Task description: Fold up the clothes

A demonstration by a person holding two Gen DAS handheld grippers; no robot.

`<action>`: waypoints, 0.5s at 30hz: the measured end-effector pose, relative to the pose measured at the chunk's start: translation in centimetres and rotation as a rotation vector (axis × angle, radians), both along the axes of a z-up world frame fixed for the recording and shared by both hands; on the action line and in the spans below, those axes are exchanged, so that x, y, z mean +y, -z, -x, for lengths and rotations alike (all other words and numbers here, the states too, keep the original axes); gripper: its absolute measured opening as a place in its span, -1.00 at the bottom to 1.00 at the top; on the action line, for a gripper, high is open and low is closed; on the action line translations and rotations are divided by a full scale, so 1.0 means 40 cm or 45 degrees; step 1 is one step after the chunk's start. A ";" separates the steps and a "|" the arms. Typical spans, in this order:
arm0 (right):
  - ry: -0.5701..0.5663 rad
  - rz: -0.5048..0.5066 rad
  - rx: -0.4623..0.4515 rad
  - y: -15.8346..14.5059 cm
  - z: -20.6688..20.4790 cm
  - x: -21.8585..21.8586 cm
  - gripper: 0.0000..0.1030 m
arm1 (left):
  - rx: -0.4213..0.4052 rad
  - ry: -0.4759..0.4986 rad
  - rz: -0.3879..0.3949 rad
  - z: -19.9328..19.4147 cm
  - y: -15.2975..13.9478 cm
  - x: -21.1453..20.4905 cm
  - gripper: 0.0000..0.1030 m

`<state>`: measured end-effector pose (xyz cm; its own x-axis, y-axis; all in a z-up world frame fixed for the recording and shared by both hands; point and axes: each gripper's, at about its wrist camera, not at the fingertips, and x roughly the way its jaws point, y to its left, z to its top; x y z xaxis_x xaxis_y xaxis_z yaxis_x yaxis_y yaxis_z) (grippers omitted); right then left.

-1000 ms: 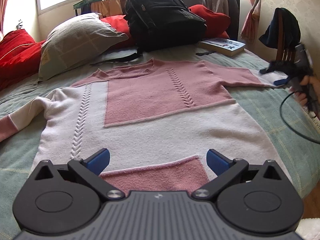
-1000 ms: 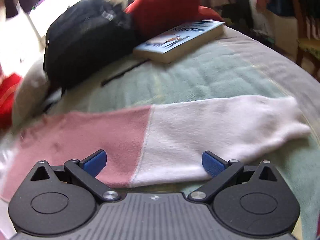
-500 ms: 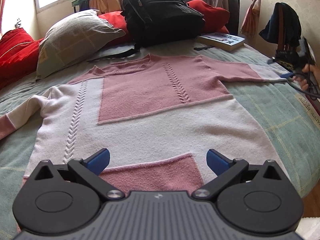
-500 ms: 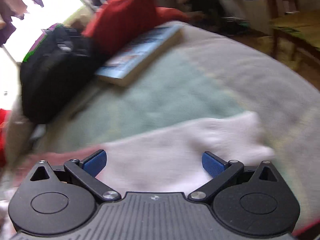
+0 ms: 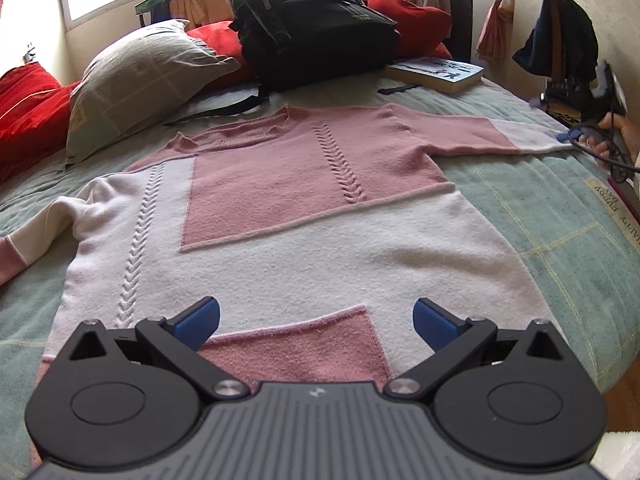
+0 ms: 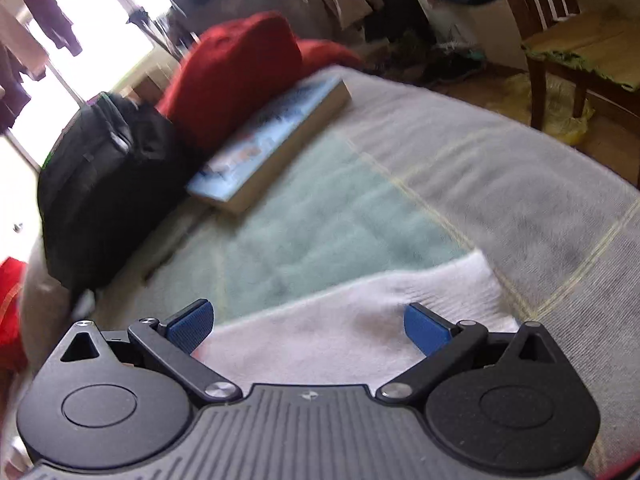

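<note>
White cuff [image 6: 404,312] is now reached by the spread right gripper [image 6: 310,326], shifted outward along the sleeve; the sweater [image 5: 304,240] is hovered over by the spread left gripper [image 5: 316,320].

Sweater [image 5: 304,216] flat on bed [image 5: 540,208], backpack [image 5: 312,24] behind.

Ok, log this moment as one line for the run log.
stage: pre-fold | sweater: flat on bed | left gripper: open above hem | right gripper: open at white sleeve cuff
</note>
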<state>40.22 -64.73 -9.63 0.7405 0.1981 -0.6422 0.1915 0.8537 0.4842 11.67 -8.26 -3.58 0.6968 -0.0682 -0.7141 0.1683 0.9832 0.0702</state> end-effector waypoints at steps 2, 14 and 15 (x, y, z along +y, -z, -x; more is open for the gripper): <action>0.066 0.081 0.007 0.000 0.004 -0.016 0.99 | -0.001 -0.011 0.003 -0.001 -0.002 0.005 0.98; -0.022 0.185 0.076 -0.023 0.010 0.053 1.00 | -0.013 0.036 0.020 0.004 -0.010 -0.014 0.98; 0.013 0.234 0.111 -0.020 0.009 0.058 1.00 | -0.014 0.032 0.019 0.007 -0.011 -0.011 0.98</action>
<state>39.86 -62.42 -8.84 0.6821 0.0644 -0.7284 0.2352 0.9238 0.3019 11.39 -8.71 -3.15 0.7027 -0.0965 -0.7049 0.1925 0.9796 0.0578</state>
